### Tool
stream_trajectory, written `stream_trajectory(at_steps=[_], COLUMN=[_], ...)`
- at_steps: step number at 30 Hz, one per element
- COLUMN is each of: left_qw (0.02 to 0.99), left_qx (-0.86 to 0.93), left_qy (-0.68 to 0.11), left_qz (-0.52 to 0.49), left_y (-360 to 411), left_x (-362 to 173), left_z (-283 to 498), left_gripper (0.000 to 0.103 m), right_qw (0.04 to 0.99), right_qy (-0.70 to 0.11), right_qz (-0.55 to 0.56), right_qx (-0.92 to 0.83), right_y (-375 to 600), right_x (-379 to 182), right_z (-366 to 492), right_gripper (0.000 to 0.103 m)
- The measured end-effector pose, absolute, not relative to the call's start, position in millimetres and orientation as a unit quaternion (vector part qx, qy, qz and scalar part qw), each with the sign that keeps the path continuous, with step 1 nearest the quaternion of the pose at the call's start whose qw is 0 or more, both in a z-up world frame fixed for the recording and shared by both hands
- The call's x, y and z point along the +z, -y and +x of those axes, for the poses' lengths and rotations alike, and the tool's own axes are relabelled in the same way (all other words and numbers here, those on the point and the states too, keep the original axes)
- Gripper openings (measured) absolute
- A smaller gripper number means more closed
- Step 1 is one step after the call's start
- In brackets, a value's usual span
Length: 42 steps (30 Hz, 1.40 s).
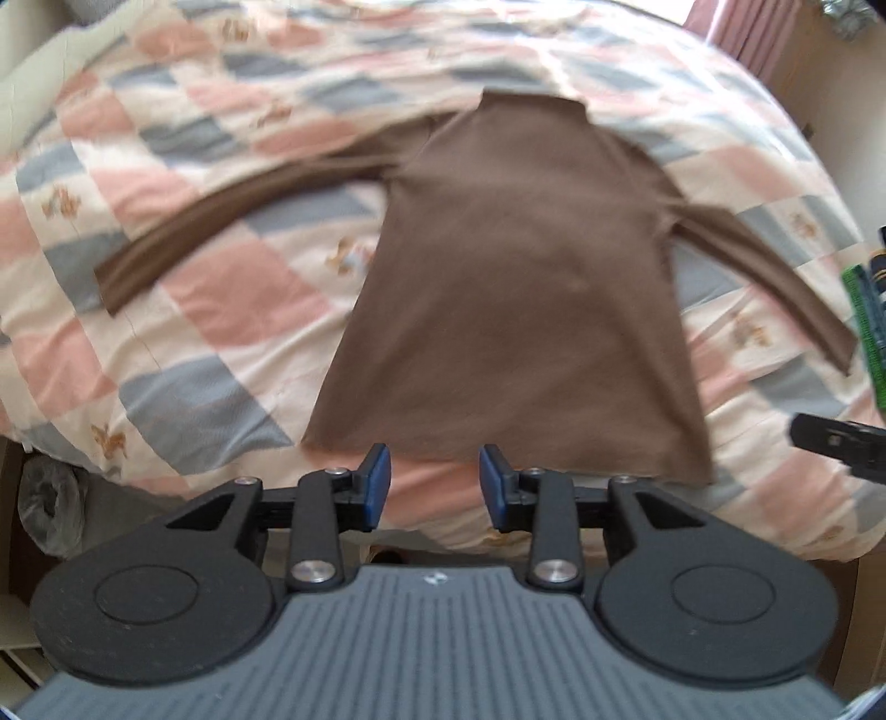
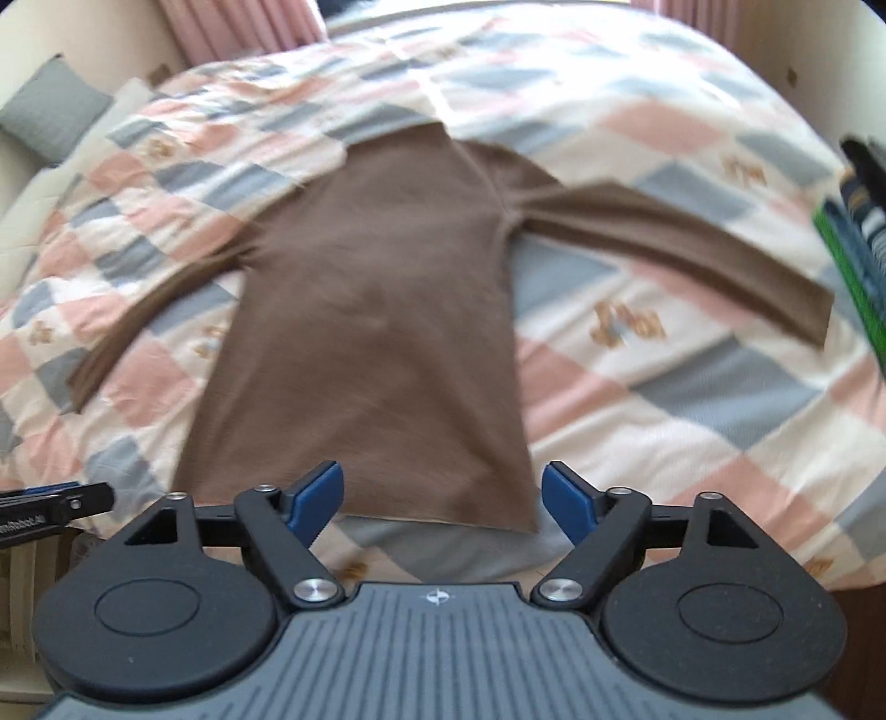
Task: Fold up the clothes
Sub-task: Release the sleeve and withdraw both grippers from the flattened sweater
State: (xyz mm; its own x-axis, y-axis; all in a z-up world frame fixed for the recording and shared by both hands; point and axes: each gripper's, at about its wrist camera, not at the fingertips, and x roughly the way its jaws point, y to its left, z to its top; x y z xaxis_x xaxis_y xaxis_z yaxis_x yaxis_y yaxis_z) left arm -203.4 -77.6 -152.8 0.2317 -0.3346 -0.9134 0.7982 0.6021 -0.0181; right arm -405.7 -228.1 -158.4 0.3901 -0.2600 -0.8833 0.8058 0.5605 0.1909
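A brown long-sleeved top point(image 1: 515, 288) point(image 2: 365, 332) lies flat on the bed, collar at the far end, hem toward me and both sleeves spread out sideways. My left gripper point(image 1: 434, 479) hovers open just short of the hem, its blue pads point(image 1: 378, 479) holding nothing. My right gripper point(image 2: 443, 495) is open wider, above the hem's right corner, also with nothing between its fingers. The tip of the right gripper point(image 1: 836, 440) shows at the right edge of the left wrist view. The tip of the left gripper point(image 2: 55, 507) shows at the left edge of the right wrist view.
A quilt point(image 1: 221, 288) point(image 2: 692, 387) of pink, grey and cream diamonds covers the bed. A green and dark striped item point(image 1: 866, 315) point(image 2: 855, 249) lies at the bed's right side. A grey pillow point(image 2: 52, 113) sits far left, pink curtains point(image 2: 243, 22) behind.
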Motion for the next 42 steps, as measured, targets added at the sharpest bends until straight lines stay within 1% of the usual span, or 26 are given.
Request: stream_trajectory(at_steps=[3, 7, 10, 14, 16, 23, 26, 28, 32, 36, 42], left_qw=[0.759, 0.764, 0.766, 0.769, 0.767, 0.754, 0.751, 0.751, 0.749, 0.744, 0.731], left_qx=[-0.38, -0.383, -0.384, -0.383, -0.381, -0.367, -0.362, -0.358, -0.354, -0.356, -0.359], left_qy=[-0.472, -0.463, -0.459, -0.454, -0.456, -0.482, -0.49, -0.493, -0.499, -0.504, -0.519], left_qz=[0.24, 0.236, 0.236, 0.239, 0.243, 0.255, 0.256, 0.257, 0.253, 0.257, 0.259], left_y=[76.7, 72.8, 66.6, 57.7, 54.1, 43.1, 39.6, 40.1, 43.4, 51.4, 79.8], left_x=[-129.8, -111.4, -104.2, -95.5, -95.4, -114.5, -119.4, -122.4, -126.5, -132.7, -149.0], left_z=[-215.7, -221.4, -222.8, -225.1, -225.6, -224.7, -223.7, -222.6, -216.7, -207.3, -176.8], left_gripper=[0.033, 0.034, 0.035, 0.037, 0.04, 0.04, 0.04, 0.04, 0.044, 0.044, 0.045], right_qw=[0.785, 0.796, 0.8, 0.8, 0.794, 0.772, 0.768, 0.763, 0.747, 0.743, 0.753], right_qy=[-0.425, -0.415, -0.412, -0.417, -0.425, -0.466, -0.478, -0.488, -0.508, -0.515, -0.476], right_qz=[0.302, 0.289, 0.278, 0.265, 0.264, 0.265, 0.256, 0.246, 0.235, 0.239, 0.32], right_qx=[-0.335, -0.333, -0.335, -0.341, -0.344, -0.341, -0.341, -0.346, -0.359, -0.354, -0.322], right_y=[215.7, 204.9, 198.6, 191.6, 188.4, 174.7, 167.0, 163.9, 163.6, 170.1, 203.6], right_x=[-131.8, -109.2, -99.3, -92.4, -95.3, -124.7, -131.8, -134.6, -140.5, -144.5, -141.1], right_z=[-400.5, -399.5, -400.3, -399.6, -399.9, -392.1, -386.5, -380.7, -367.7, -358.7, -348.8], right_gripper=[0.088, 0.089, 0.09, 0.094, 0.095, 0.096, 0.1, 0.1, 0.101, 0.101, 0.101])
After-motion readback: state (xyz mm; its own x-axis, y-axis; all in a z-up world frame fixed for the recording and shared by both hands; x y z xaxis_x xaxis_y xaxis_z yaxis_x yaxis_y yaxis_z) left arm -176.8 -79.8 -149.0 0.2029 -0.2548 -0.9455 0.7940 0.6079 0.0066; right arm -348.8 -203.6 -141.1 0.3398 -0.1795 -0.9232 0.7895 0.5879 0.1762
